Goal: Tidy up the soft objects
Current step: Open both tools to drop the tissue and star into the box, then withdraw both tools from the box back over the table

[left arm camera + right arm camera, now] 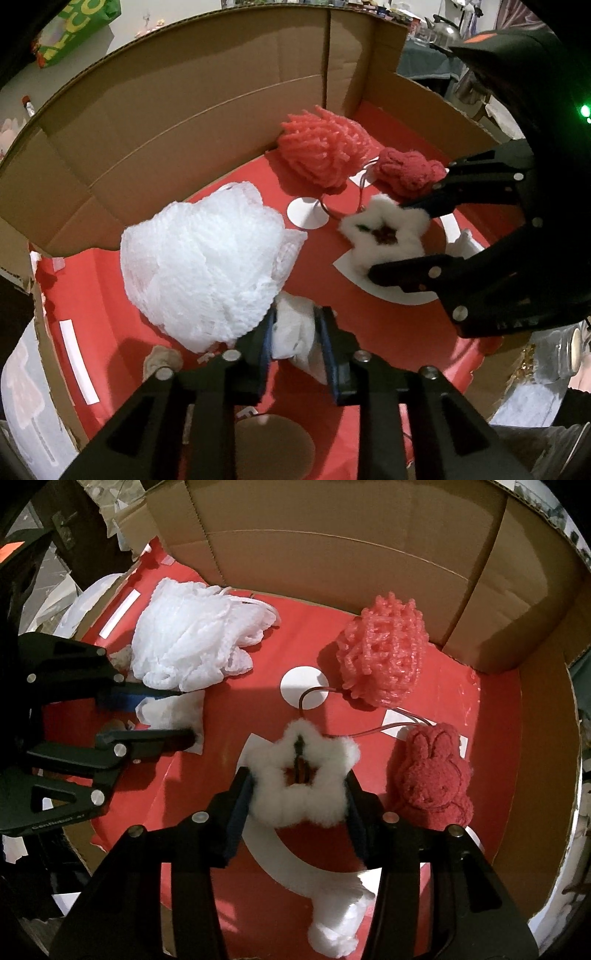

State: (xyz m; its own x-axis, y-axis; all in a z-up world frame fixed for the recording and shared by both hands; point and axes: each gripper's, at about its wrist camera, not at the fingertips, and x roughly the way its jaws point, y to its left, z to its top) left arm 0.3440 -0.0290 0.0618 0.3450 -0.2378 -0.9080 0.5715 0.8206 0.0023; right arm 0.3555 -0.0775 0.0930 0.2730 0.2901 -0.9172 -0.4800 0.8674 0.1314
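a fluffy white star (301,779) with a hollow middle is sitting between the two fingers of the right gripper (299,790), which are pressing against its sides and pinching it. the star is lying partly on a white paper shape (291,867) on the red floor (229,716) of a cardboard box (332,535); whether it is lifting off the paper is hard to tell. in the left wrist view the same star (384,236) is showing between the right gripper (388,240) fingers on the right.

just to the star's right a dark red bunny (432,779) is lying face up, and behind it a pink mesh puff (384,650) is sitting near the back wall, with a thin cord running from it across a white paper circle (295,683). another fluffy white piece (336,923) is lying at the bottom, near the right gripper's body.

on the left side of the box, the left gripper (295,332) is closing on a white crumpled cloth (295,332), its blue-padded fingers touching the cloth on both sides. from the right wrist camera the left gripper (184,714) is reaching in from the left, with the cloth (173,716) between its fingers. a big white mesh puff (199,266) is resting right beside that cloth, touching it, toward the box's back-left corner.
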